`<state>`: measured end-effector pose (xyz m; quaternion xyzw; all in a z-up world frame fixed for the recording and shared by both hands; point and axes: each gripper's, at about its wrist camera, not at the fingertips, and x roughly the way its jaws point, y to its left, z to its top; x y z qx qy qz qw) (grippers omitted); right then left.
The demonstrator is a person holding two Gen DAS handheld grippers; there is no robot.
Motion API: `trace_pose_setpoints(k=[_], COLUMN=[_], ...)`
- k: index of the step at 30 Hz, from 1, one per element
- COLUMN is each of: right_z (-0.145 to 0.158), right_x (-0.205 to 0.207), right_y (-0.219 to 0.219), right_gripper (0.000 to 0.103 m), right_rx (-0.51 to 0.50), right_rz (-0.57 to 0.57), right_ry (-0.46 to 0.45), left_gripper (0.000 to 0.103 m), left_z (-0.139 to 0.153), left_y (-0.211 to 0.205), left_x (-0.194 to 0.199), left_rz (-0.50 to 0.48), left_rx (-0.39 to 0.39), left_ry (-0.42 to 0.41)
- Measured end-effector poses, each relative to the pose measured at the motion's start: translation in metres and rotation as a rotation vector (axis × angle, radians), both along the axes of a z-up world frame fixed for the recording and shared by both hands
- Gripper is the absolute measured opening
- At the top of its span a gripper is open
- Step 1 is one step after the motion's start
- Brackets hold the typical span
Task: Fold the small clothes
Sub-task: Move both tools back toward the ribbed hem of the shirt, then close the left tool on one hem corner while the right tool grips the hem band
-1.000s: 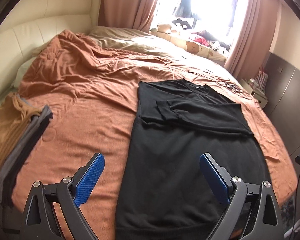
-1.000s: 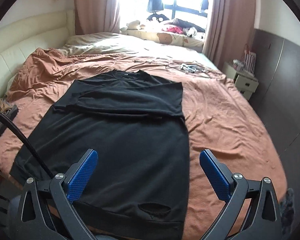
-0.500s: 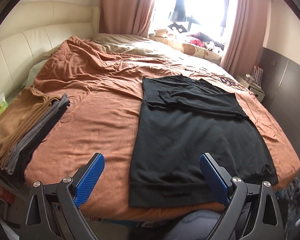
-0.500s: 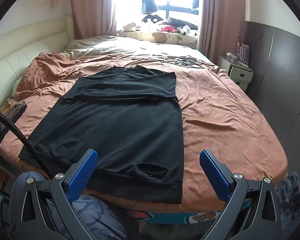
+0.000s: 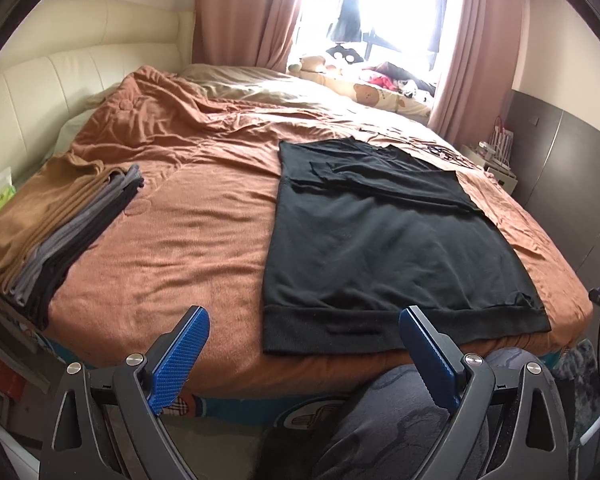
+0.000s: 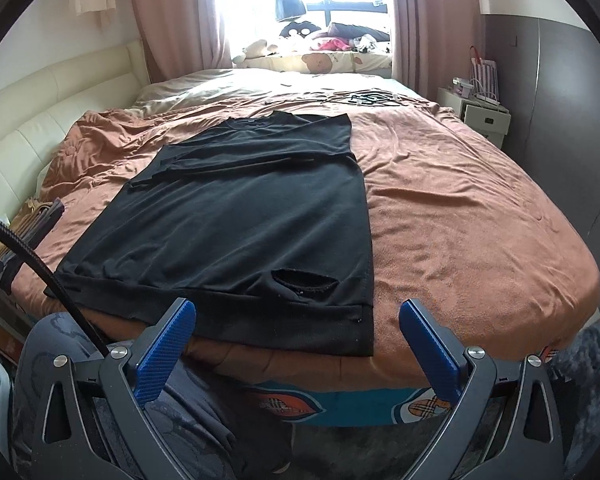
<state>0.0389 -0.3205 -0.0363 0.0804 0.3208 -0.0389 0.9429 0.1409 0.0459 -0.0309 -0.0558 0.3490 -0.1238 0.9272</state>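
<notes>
A black long-sleeved top (image 5: 380,240) (image 6: 240,216) lies flat on the rust-brown bedspread (image 5: 172,232) (image 6: 460,216), sleeves folded across its chest and its ribbed hem at the bed's near edge. A sleeve cuff (image 6: 304,280) pokes out near the hem's right corner. My left gripper (image 5: 304,344) hangs open below the bed's edge, in front of the hem's left part, holding nothing. My right gripper (image 6: 298,336) is open too, just short of the hem's right corner, with nothing between its blue fingers.
A stack of folded clothes (image 5: 56,224) in tan, grey and black sits on the bed's left side. A person's knees in grey trousers (image 5: 404,412) (image 6: 60,344) press against the bed. Dark hangers (image 6: 364,98) lie far back. A white nightstand (image 6: 484,116) stands right.
Both grippers have drawn back and down from above the top to beyond the bed's near edge. The top lies as before.
</notes>
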Motion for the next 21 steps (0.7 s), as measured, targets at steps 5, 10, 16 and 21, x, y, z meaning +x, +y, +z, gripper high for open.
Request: trace_pose_setpoints(k=[5, 10, 16, 21], right_z=[-0.013, -0.025, -0.044, -0.062], right_x=[0.006, 0.013, 0.027, 0.042], right_y=[-0.009, -0.023, -0.041, -0.053], right_gripper=[0.091, 0.079, 0.07, 0.061], right_rx=[0.03, 0.07, 0.13, 0.173], right_rz=[-0.016, -0.04, -0.063, -0.07], right_ry=[0.022, 0.035, 0.059, 0.097], left_gripper=[0.082, 0.061, 0.042, 0.042], left_z=[-0.015, -0.033, -0.061, -0.077], left_y=[0.012, 0.024, 0.033, 0.029], left_x=[0.009, 0.027, 0.051, 0.065], left_rz=[0.02, 0.038, 0.064, 0.054], left_rx=[-0.033, -0.073, -0.089, -0.081], left_ry=[0.031, 0.09, 0.176, 0.213])
